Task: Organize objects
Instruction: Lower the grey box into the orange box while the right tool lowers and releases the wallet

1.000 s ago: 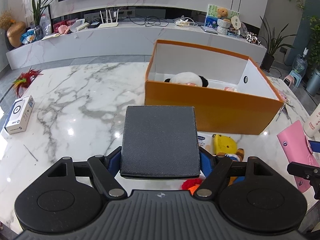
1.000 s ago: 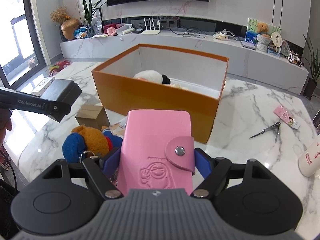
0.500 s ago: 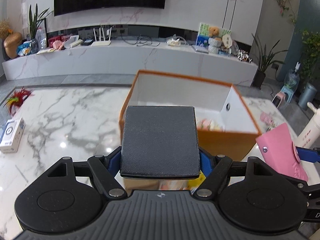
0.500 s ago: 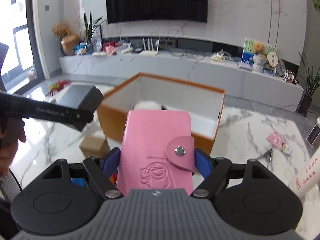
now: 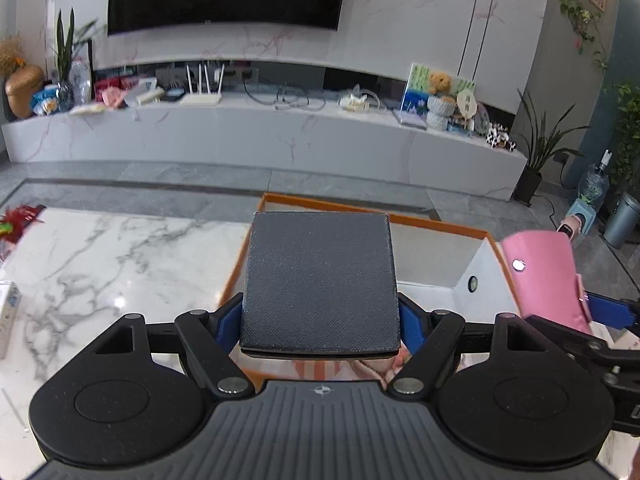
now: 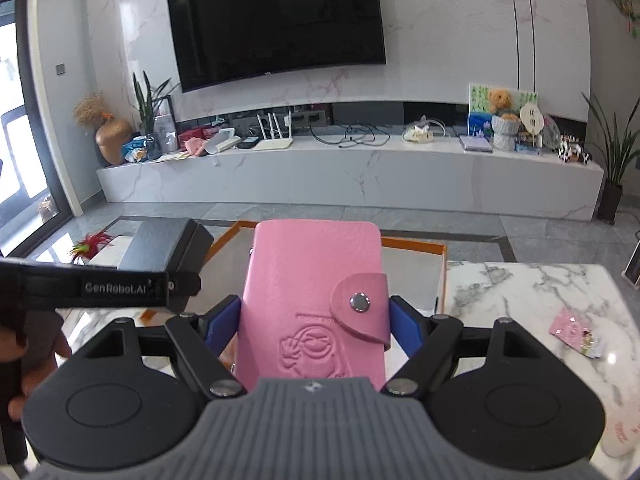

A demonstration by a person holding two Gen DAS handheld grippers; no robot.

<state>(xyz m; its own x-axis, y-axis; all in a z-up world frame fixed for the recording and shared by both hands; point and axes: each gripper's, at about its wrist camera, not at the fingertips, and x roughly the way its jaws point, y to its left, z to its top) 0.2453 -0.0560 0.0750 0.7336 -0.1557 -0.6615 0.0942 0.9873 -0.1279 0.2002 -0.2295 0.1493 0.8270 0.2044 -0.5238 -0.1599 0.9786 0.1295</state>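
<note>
My left gripper [image 5: 320, 326] is shut on a dark grey square box [image 5: 320, 280], its blue pads pressed on both sides. It hangs above the near left part of the open orange box [image 5: 436, 225], whose white inside shows beyond it. My right gripper [image 6: 312, 326] is shut on a pink snap wallet [image 6: 316, 300] held flat over the same orange box [image 6: 414, 245]. From the left wrist view the pink wallet [image 5: 540, 276] hovers over the box's right end. In the right wrist view the grey box [image 6: 164, 245] is at the left, with a hand [image 6: 36, 360] below it.
The marble table [image 5: 100, 264] carries a small white box [image 5: 8, 316] and a red feather toy [image 5: 20, 216] at the left. A pink packet [image 6: 576, 332] and a white bottle [image 6: 624, 428] lie on the right side. A long white TV bench [image 6: 360, 176] stands behind.
Both grippers have risen and moved forward, from in front of the orange box to above it. The toys on the table in front of the box have dropped out of sight. Both grips are unchanged.
</note>
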